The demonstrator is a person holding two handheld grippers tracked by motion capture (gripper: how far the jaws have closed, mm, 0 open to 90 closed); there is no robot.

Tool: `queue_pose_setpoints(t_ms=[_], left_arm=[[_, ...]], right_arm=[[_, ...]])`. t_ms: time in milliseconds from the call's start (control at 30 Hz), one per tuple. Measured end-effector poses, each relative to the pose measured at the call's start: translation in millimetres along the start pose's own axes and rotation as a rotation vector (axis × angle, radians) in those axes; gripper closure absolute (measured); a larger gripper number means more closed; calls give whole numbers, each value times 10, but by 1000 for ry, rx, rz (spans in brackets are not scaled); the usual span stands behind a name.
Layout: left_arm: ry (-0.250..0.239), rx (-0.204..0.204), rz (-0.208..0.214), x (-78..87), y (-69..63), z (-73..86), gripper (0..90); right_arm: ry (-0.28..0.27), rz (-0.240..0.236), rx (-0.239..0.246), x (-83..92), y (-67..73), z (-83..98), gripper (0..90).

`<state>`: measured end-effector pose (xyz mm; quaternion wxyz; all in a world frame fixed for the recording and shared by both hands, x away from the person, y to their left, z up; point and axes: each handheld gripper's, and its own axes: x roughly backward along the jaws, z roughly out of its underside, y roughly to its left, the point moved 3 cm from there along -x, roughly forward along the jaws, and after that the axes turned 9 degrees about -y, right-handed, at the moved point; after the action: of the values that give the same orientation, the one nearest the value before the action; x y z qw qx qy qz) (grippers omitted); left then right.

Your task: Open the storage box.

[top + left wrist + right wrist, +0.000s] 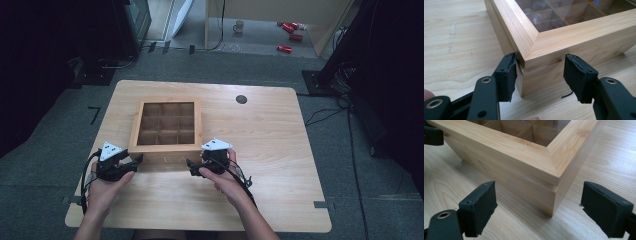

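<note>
i had both grippers at the box (169,131) front corners, left gripper (540,75) and right gripper (537,210) open, nothing gripped; next i'd likely pinch the lid (564,42) edge to lift.

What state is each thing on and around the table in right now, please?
Wooden box: on the table, lid shut, nine compartments visible through the glass top.
Left gripper: jaws open, straddling the box's near left corner; one pad at the lid seam, the other apart.
Right gripper: jaws open, clear of the near right corner.
Mug: upright on the floor behind.
Red cans: lying scattered on the floor.
</note>
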<state>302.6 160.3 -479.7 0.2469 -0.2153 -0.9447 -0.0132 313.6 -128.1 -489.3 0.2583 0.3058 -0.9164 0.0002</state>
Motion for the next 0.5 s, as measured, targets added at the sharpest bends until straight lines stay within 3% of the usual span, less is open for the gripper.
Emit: queue_pose_setpoints(t_ms=[500], left_arm=[[-9,0,4,15,1,-19,463]], right_arm=[[-16,28,-5,-42,-9,-2,181]])
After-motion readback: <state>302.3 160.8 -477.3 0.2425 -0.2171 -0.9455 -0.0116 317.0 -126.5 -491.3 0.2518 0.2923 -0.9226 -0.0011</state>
